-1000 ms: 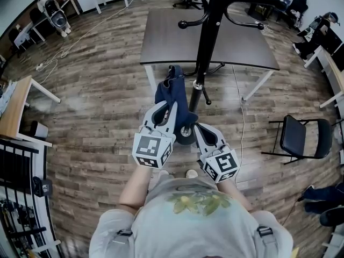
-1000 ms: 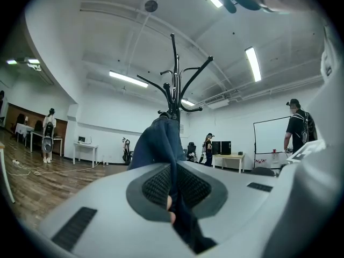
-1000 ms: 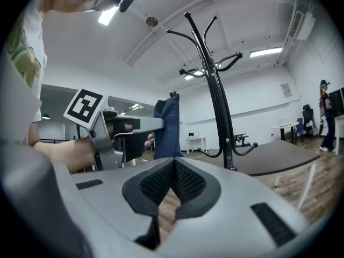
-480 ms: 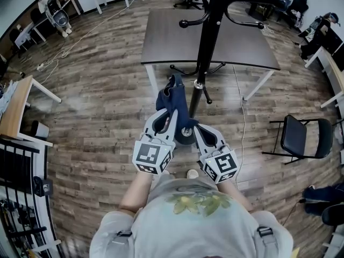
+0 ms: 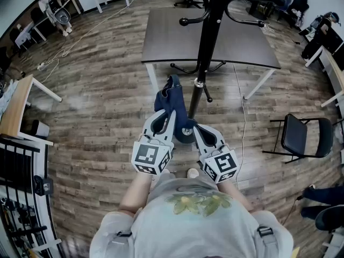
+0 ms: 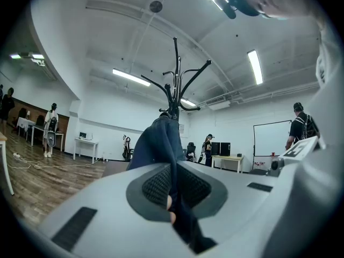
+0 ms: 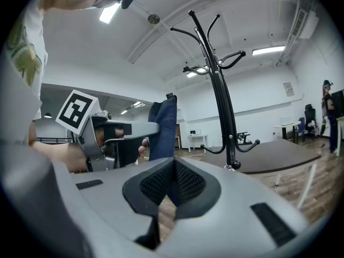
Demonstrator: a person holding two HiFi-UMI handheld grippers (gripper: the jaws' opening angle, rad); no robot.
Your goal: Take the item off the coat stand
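The left gripper is clamped on the item, a piece of dark blue cloth. In the left gripper view the fabric runs straight down between the ribbed pads of that gripper and stands up in a fold above the jaw tips. The right gripper sits just beside the left one on its right, at about the same height. Its jaws are together: in the right gripper view the pads of that gripper meet at their tips, and no cloth can be seen pinched between them. From that view the blue cloth hangs just ahead and a little to the left, pinched in the left gripper, whose marker cube shows beside it. The black coat stand rises just ahead of both grippers. The cloth is close to its pole but apart from it, and clear of the curved hooks higher up. Beyond the stand, further ahead of the grippers, is a dark-topped table on white legs. A black folding chair stands well off to the right of the right gripper.
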